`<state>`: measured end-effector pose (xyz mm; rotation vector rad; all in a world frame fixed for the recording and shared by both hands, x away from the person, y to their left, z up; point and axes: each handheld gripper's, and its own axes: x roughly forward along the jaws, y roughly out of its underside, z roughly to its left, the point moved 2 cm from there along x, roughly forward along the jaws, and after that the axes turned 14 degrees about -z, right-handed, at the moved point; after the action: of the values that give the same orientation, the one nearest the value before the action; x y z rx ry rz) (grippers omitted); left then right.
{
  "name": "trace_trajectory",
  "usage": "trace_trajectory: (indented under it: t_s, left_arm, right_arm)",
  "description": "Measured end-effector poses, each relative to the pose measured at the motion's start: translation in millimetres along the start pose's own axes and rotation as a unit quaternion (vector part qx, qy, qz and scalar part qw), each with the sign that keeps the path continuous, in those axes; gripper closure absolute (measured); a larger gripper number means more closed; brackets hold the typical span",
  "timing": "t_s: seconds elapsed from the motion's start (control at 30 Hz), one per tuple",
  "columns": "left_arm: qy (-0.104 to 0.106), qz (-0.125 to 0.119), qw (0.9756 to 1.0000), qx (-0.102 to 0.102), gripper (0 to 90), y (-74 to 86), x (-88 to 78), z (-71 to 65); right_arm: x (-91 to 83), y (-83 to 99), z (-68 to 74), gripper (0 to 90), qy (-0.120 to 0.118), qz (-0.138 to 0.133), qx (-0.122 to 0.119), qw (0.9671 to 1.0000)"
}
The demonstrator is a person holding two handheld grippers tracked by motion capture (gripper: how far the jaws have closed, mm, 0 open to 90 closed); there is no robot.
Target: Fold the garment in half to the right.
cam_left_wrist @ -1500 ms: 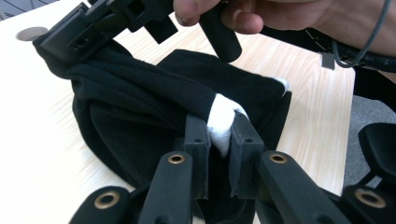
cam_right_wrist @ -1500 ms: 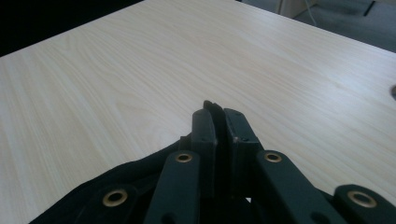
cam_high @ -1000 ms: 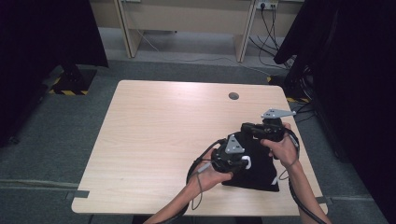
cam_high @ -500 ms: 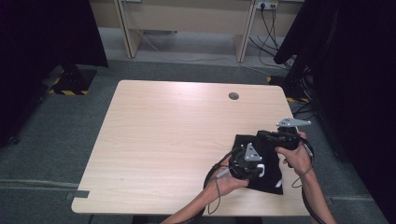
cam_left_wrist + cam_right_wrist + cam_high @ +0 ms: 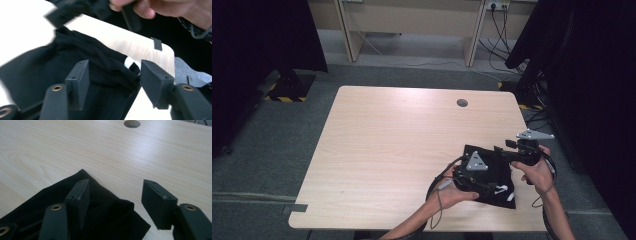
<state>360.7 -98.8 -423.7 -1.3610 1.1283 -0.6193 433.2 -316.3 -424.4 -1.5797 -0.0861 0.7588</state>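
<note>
1. The left claw [image 5: 112, 82] has its jaws spread wide over a bunched fold of the black garment [image 5: 489, 172], gripping nothing, seemingly lined up to pinch that fold.
2. The right claw [image 5: 115, 195] is likewise wide open and empty, poised above the garment's corner, probably to catch the edge.
3. The garment lies crumpled at the counter's [image 5: 387, 140] four o'clock corner, near the person, within both hands' reach.
4. A cable hole [image 5: 462, 103] sits at one o'clock, well apart.
</note>
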Motion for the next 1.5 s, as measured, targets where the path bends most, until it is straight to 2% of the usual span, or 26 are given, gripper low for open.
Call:
trace_trajectory:
  t_s: [0.1, 0.2, 0.3, 0.4, 0.43, 0.47, 0.53, 0.6, 0.67, 0.77, 1.03, 1.1, 1.27, 1.33, 1.4, 1.5]
  left_arm:
    - [-0.034, 0.004, 0.9994, -0.003, 34.1, 2.2, -12.2, 16.2]
    - [-0.07, 0.024, 0.9972, -0.007, 30.0, 13.9, -15.4, 30.3]
    - [-0.084, 0.058, 0.9947, 0.002, 26.5, 30.4, -9.0, 34.3]
    - [-0.098, 0.081, 0.9917, 0.015, 23.6, 44.4, -0.4, 36.8]
    - [-0.098, 0.081, 0.9917, 0.015, 22.3, 44.4, -0.4, 36.8]
    - [-0.105, 0.096, 0.9897, 0.017, 20.9, 52.1, 4.2, 38.7]
    - [-0.102, 0.119, 0.9874, 0.022, 18.5, 59.2, 6.7, 39.8]
    - [-0.105, 0.11, 0.9881, 0.022, 15.2, 63.3, 5.7, 40.9]
    - [-0.113, 0.108, 0.9875, 0.023, 15.0, 64.8, 0.8, 41.9]
    - [-0.116, 0.106, 0.9873, 0.023, 15.1, 68.0, -9.0, 44.0]
    - [-0.141, 0.118, 0.983, 0.01, 15.2, 75.9, -49.1, 51.7]
    - [-0.144, 0.121, 0.9821, 0.005, 15.9, 77.1, -57.0, 53.7]
    - [-0.145, 0.122, 0.9818, 0.008, 16.6, 77.5, -63.8, 53.1]
    - [-0.14, 0.118, 0.9831, 0.004, 17.0, 75.5, -63.7, 51.9]
    - [-0.135, 0.105, 0.9853, -0.003, 16.5, 71.6, -64.5, 51.2]
    - [-0.127, 0.091, 0.9876, -0.008, 16.2, 65.8, -64.9, 51.0]
  right_arm:
    - [-3.5, 3.5, 4.9, 34.4, 0.004, 0.011, 0.01, 0.9999]
    - [-4.7, 11.4, 7.7, 32.2, 0.011, 0.026, 0.015, 0.9995]
    - [-3.8, 20.8, 5.7, 31.6, 0.025, 0.04, 0.024, 0.9986]
    - [-0.1, 26.6, 3.2, 32.8, 0.023, 0.048, 0.03, 0.9982]
    - [1.7, 28.8, 2.9, 34.7, 0.021, 0.05, 0.031, 0.998]
    - [3.4, 30.7, 2.6, 36.9, 0.018, 0.052, 0.029, 0.9981]
    - [8.2, 35.4, 3.2, 44.3, 0.008, 0.063, 0.023, 0.9977]
    - [11.9, 39.1, 3.6, 56.7, 0.004, 0.065, 0.019, 0.9977]
    - [17.4, 42.8, 6.1, 65.2, -0.01, 0.066, 0.015, 0.9977]
    - [26.5, 45.0, 15.4, 73.7, -0.027, 0.073, 0.002, 0.997]
    - [53.6, 30.3, 50.6, 82.9, -0.066, 0.072, -0.024, 0.9949]
    - [57.9, 24.4, 59.2, 83.9, -0.075, 0.061, -0.028, 0.9949]
    - [51.6, 4.9, 73.2, 84.9, -0.083, 0.026, -0.039, 0.9954]
    - [40.9, -5.2, 76.0, 85.0, -0.086, 0.004, -0.041, 0.9954]
    - [31.1, -11.5, 76.8, 85.0, -0.087, -0.013, -0.039, 0.9954]
    - [17.9, -14.3, 71.3, 84.9, -0.078, -0.025, -0.029, 0.9962]
